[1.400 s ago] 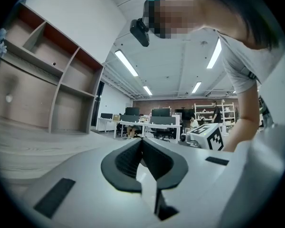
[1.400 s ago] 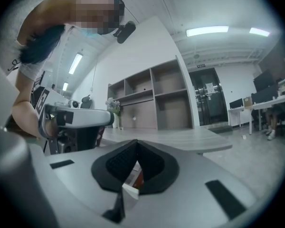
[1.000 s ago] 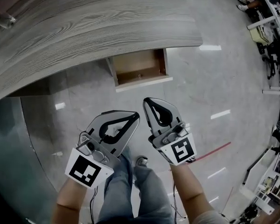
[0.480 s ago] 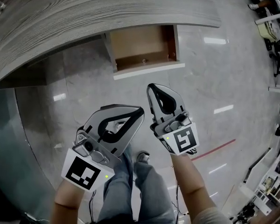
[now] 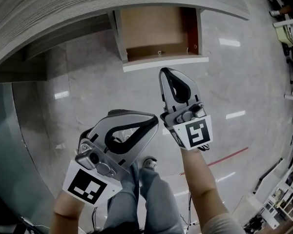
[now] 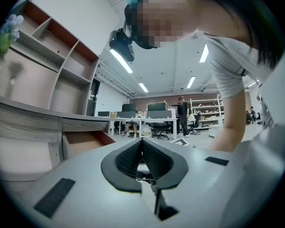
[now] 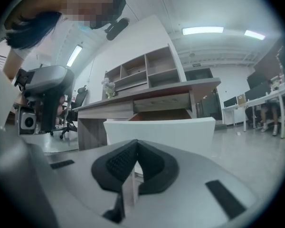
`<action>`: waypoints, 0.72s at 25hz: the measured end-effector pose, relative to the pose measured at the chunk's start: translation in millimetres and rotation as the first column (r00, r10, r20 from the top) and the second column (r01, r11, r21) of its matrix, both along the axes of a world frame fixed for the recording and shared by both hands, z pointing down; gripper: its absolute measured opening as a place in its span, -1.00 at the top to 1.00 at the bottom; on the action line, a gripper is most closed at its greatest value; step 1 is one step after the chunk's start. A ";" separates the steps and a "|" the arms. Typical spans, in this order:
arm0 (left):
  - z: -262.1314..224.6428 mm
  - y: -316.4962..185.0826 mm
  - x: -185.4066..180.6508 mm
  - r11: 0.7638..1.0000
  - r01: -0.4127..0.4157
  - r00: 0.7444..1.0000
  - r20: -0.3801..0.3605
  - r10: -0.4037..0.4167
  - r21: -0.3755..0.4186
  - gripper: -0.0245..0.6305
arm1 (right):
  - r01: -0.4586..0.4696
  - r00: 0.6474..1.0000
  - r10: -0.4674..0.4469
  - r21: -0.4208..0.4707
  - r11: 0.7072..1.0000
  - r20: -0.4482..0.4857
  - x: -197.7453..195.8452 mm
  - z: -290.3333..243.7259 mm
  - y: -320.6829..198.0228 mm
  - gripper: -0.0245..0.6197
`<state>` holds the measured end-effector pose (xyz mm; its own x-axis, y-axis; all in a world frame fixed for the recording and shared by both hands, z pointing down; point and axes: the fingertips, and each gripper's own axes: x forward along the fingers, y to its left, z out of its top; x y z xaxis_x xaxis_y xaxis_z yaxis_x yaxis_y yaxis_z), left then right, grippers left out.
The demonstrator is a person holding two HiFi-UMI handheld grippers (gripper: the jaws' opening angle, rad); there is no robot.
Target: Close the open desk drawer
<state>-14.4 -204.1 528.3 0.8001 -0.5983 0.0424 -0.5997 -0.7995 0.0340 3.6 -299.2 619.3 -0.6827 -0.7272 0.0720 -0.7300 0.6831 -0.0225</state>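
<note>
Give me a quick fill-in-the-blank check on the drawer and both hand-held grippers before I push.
1. The desk drawer is ___, not closed.
2. The right hand-held gripper points at the drawer's ___ front panel.
3. The left hand-held gripper has its jaws ___, with nothing between them.
Missing words: open; white; shut.

Open drawer [image 5: 166,63] nr R hand-held gripper [image 5: 167,72]
</note>
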 end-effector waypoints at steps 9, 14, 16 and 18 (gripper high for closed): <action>5.4 -2.7 -8.4 1.000 0.025 1.000 0.008 -0.024 -0.012 0.89 | -0.018 1.000 0.018 0.030 0.999 0.007 -4.3 -3.4 -21.3 0.90; 4.4 -6.9 -10.6 0.999 0.034 0.999 0.007 -0.034 -0.008 0.89 | -0.027 0.999 0.026 0.045 0.999 0.022 -3.5 -12.6 -25.2 0.90; 1.3 -8.9 -11.1 0.999 0.036 0.999 0.006 -0.036 -0.006 0.89 | -0.035 0.999 0.033 0.053 0.998 0.038 -2.3 -21.3 -29.3 0.90; -1.9 -8.7 -11.4 0.999 0.039 0.999 0.002 -0.039 -0.004 0.89 | -0.038 0.998 0.034 0.059 0.998 0.053 -2.5 -30.1 -30.2 0.90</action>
<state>-25.8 -212.8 526.4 0.7764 -0.6285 0.0466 -0.6301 -0.7757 0.0363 1.1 -329.5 589.2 -0.6577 -0.7533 -0.0072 -0.7530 0.6577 -0.0212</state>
